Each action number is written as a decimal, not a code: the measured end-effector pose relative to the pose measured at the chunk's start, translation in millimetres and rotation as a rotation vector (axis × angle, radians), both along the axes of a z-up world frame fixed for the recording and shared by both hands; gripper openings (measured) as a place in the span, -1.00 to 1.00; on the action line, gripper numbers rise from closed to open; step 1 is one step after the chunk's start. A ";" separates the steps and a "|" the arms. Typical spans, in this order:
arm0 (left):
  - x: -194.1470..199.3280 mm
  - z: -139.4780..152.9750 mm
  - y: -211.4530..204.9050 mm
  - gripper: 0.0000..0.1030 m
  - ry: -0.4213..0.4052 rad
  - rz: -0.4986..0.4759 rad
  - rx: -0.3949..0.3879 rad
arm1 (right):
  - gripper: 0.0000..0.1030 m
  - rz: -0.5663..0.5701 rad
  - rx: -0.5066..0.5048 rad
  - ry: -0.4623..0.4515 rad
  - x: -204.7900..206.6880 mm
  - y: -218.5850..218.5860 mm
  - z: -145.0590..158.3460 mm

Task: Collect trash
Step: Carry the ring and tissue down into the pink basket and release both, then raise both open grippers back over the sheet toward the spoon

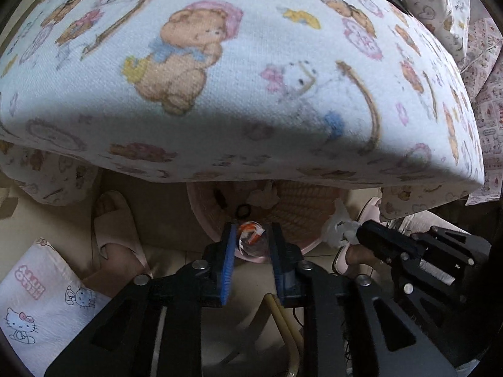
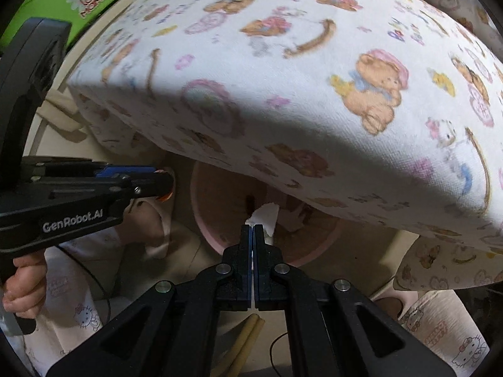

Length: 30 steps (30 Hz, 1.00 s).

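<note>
cloth (image 1: 251, 72): white, bear print | basket (image 2: 308, 248): pink | wrapper (image 1: 250, 235): clear, orange-white

Clear plastic wrapper (image 1: 251, 235) with orange-red and white print: crumpled, sitting between my left jaws, above the near rim of the pink basket (image 1: 217, 235). Whether the pads press on it, I cannot tell.

White tissue wad (image 2: 265, 216): crumpled, pinched at one edge in my right jaws, the rest sticking out past the tips over the basket opening.

Basket: round, pink, woven-look wall, on the floor, partly under the bed edge.
</note>
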State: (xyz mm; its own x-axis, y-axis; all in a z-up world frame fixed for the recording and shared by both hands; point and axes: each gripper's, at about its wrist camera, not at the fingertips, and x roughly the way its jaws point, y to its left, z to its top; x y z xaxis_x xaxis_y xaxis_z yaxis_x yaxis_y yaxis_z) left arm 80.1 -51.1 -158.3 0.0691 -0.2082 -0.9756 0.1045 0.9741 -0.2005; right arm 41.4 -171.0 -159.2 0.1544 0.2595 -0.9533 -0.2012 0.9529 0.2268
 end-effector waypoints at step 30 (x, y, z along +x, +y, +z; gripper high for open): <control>-9.3 111.9 21.9 -0.01 -0.443 0.062 0.076 | 0.08 -0.115 0.043 -0.381 -9.3 -36.4 115.7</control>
State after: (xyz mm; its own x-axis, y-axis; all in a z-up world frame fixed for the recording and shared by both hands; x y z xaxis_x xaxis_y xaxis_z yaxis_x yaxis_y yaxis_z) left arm 70.9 -29.2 -46.4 0.4936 -0.1194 -0.8615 0.1055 0.9914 -0.0770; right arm 32.1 -207.5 -43.4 0.5252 0.2584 -0.8108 -0.1714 0.9654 0.1967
